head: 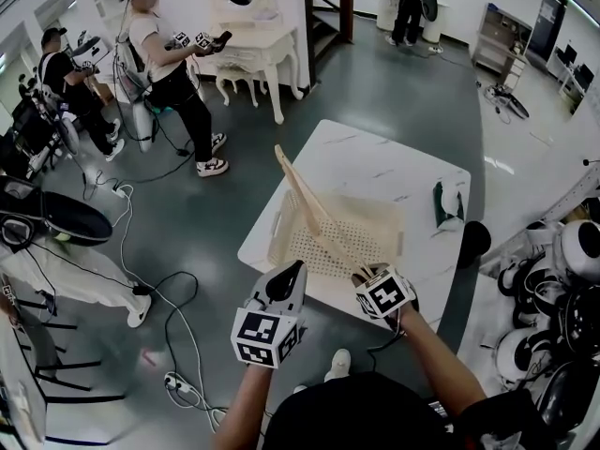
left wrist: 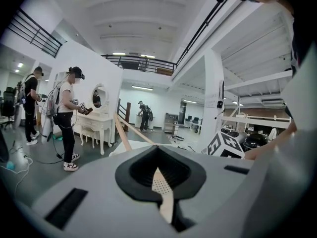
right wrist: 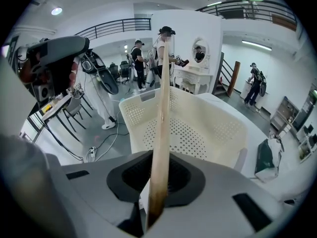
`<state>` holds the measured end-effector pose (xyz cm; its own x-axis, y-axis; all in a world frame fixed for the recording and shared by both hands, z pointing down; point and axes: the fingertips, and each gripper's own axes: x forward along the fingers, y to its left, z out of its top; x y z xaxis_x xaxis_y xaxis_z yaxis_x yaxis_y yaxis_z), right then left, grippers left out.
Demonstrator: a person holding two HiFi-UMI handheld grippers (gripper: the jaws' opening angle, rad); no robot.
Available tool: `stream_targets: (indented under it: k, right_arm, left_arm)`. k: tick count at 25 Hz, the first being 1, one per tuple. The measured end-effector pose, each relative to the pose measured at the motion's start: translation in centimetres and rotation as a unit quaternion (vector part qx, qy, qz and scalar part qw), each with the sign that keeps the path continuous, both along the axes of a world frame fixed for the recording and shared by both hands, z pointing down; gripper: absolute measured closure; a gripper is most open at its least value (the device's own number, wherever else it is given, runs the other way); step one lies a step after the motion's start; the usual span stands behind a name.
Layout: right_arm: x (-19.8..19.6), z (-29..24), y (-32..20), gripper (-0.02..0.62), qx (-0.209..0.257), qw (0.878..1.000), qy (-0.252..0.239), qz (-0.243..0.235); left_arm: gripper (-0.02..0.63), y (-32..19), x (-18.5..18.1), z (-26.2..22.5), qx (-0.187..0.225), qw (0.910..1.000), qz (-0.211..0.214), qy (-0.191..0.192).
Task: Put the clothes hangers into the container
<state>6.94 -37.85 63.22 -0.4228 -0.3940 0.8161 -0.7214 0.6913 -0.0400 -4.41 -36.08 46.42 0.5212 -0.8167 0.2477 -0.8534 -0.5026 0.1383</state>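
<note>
Counter (head: 375, 162) edge is close: the basket (head: 370, 237) could skid off if my left gripper (head: 289, 277), jaws pinching its wall, slips. The hanger (head: 298, 184) stands over the basket, clamped in my right gripper (head: 364, 277) jaws, and may snag the rim.

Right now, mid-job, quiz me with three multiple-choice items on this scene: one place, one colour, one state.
1. Where is the basket? A floor; B white table; C chair.
2. Basket colour? A cream; B blue; C black.
3. The right gripper is: A open, empty; B shut on the wooden hanger; C shut on cloth.
Answers: 1 B, it rests on the marble top. 2 A, cream perforated walls. 3 B, the hanger's bar is clamped between its jaws.
</note>
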Motion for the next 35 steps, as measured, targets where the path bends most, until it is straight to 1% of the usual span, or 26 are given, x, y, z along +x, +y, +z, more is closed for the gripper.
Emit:
stream_targets:
  k: [11, 17, 19, 25, 30, 32, 35]
  right_arm:
    - [0.3, 0.4, 0.2, 0.535, 0.013, 1.000, 0.023, -0.004]
    - [-0.2, 0.2, 0.3, 0.535, 0.010, 1.000, 0.008, -0.002]
    - [-0.2, 0.1, 0.2, 0.535, 0.015, 1.000, 0.003, 0.006]
    - [0.0, 0.2, 0.0, 0.535, 0.022, 1.000, 0.002, 0.018]
    - [0.6, 0.4, -0.1, 0.518, 0.032, 0.999, 0.021, 0.018]
    - [0.6, 0.3, -0.1, 0.500, 0.026, 0.999, 0.013, 0.024]
    - [0.6, 0.2, -0.1, 0.499, 0.023, 0.999, 0.010, 0.026]
  left_arm:
    - [0.606, 0.4, 0.2, 0.2, 0.000, 1.0000, 0.001, 0.004]
    - [0.607, 0.6, -0.1, 0.1, -0.002, 1.0000, 0.000, 0.004]
    - [0.607, 0.7, -0.2, 0.0, -0.002, 1.0000, 0.000, 0.004]
    - [0.606, 0.8, -0.3, 0.3, -0.004, 1.0000, -0.001, 0.004]
    - [0.607, 1.0, -0.1, 0.4, -0.002, 1.0000, -0.001, 0.005]
    - [0.607, 1.1, -0.1, 0.3, -0.002, 1.0000, 0.000, 0.005]
    - [0.606, 1.1, -0.2, 0.2, -0.003, 1.0000, 0.001, 0.006]
